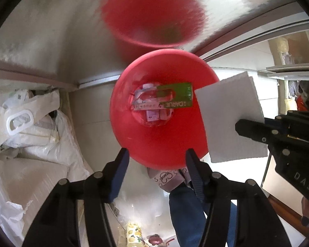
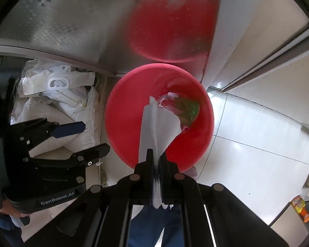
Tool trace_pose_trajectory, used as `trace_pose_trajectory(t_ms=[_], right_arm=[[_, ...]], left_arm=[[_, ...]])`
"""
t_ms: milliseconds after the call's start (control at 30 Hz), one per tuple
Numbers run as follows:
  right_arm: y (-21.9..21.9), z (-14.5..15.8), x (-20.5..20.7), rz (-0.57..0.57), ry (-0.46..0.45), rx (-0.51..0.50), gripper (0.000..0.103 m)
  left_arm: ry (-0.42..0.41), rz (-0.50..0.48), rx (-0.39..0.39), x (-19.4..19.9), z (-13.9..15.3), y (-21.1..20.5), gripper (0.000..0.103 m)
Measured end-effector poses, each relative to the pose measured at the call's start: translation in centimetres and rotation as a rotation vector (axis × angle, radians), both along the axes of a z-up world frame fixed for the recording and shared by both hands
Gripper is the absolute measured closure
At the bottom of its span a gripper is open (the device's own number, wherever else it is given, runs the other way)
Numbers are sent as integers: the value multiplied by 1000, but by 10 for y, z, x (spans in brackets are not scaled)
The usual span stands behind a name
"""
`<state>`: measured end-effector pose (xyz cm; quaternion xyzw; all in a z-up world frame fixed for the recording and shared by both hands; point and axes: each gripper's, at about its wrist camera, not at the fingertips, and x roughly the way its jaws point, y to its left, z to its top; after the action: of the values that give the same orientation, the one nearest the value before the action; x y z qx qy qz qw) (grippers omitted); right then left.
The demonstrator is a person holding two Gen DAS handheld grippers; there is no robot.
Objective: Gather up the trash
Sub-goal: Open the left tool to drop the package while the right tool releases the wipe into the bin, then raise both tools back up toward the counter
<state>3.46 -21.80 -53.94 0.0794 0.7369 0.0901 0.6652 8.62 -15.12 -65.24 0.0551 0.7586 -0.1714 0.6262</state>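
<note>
- Right gripper [image 2: 156,160] clamped on white paper sheet [image 2: 160,123] (over red bin [image 2: 121,123])
- Left gripper [image 1: 157,154] fingers apart, holding nothing

Left gripper [image 1: 156,154] pointing down, jaws apart, empty; right gripper [image 2: 156,158] clamped.

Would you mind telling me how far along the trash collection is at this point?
Done: a green wrapper and other packets already lie at the bottom of the red bin. The left tool is open and empty above the bin's rim. In hand: the right tool is shut on a white paper sheet hanging over the bin. Left: letting that sheet drop in.
</note>
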Motion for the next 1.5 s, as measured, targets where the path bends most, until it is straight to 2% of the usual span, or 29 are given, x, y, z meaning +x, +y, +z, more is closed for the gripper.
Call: trace_pose_trajectory(t_ms=[133,200,300,333,367,400,433,500,600,867,933,1067,1167,1367,1500], right_arm=[[4,-5,3,10,11,9,99],[7,-8,4,12,13,9,99],[11,-9,5,30,4,-15,98],[13,-10,4,34,3,-20,92],[12,-11,4,34,6,-21,80],[11,-12,3,34,9,-24,74],[11,-13,2,34,10,-26,64],[11,-12,0,38,10,-30,60],[10,-12,-3,45,18,-76,41],[9,13,-8,58,-10,-102,38],[10,25,-9,77,-19,-100,38],[14,54,-11,117,-50,-108,38],[17,80,-13,150,-67,-110,38],[23,142,-24,203,-118,-112,38],[29,198,-33,236,-173,-114,38]], left_arm=[[28,10,-9,-1,-3,6,48],[16,11,-3,-3,-3,9,48],[1,31,-3,-6,-2,16,37],[2,39,-7,-6,-2,18,32],[1,46,-6,-7,-2,20,29],[-4,49,-4,-7,-1,22,25],[-9,47,-2,-8,0,24,25],[-15,54,2,-9,1,25,24],[-27,62,5,-10,5,27,19],[-69,81,25,-20,35,31,12],[-87,104,48,-21,49,33,12],[-117,144,26,-28,88,37,12],[-147,171,40,-31,121,38,12],[-216,219,9,-43,201,40,12],[-267,238,-1,-50,263,42,12]])
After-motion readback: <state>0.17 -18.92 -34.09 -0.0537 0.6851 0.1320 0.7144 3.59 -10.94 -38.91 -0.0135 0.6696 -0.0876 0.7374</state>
